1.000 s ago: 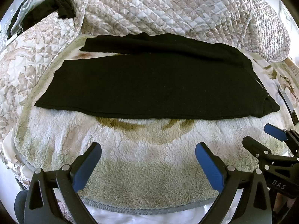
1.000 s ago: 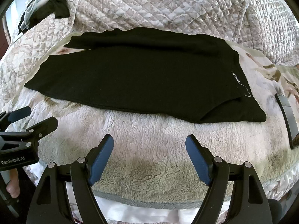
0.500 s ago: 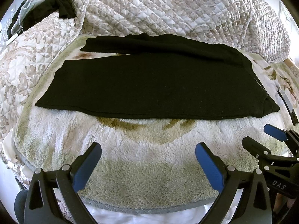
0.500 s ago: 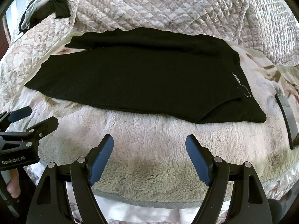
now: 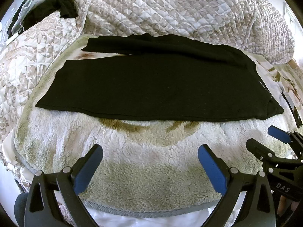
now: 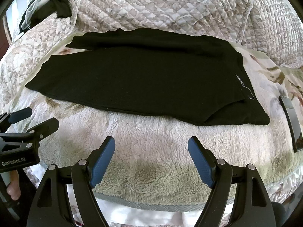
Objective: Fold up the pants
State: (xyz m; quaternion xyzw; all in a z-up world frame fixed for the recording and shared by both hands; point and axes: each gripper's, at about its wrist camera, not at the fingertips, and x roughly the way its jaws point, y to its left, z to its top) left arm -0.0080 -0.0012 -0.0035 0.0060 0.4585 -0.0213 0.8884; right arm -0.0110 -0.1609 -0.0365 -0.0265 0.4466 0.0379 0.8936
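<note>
Nothing has moved since 1 second ago: both of my grippers hover in the same spots over the near edge of the bed, and the cloth lies as it did. My left gripper point(image 5: 150, 158) has its jaws spread wide and empty, and my right gripper point(image 6: 151, 152) is likewise wide apart, holding nothing. The black pants point(image 5: 155, 83) lie flat across the fleece blanket point(image 5: 144, 162), already doubled leg over leg, with the hems to my left and the waistband with its label point(image 6: 240, 79) to my right. The far leg pokes out a little behind the top one. A dark phone point(image 6: 292, 124) rests just beyond the waist end.

As I judge it, the next fold brings the hems over to the waist. To do it well I should take the 2 hem corners, pinching both layers together, lift low, and lay them square on the waistband, keeping clear of the phone
</note>
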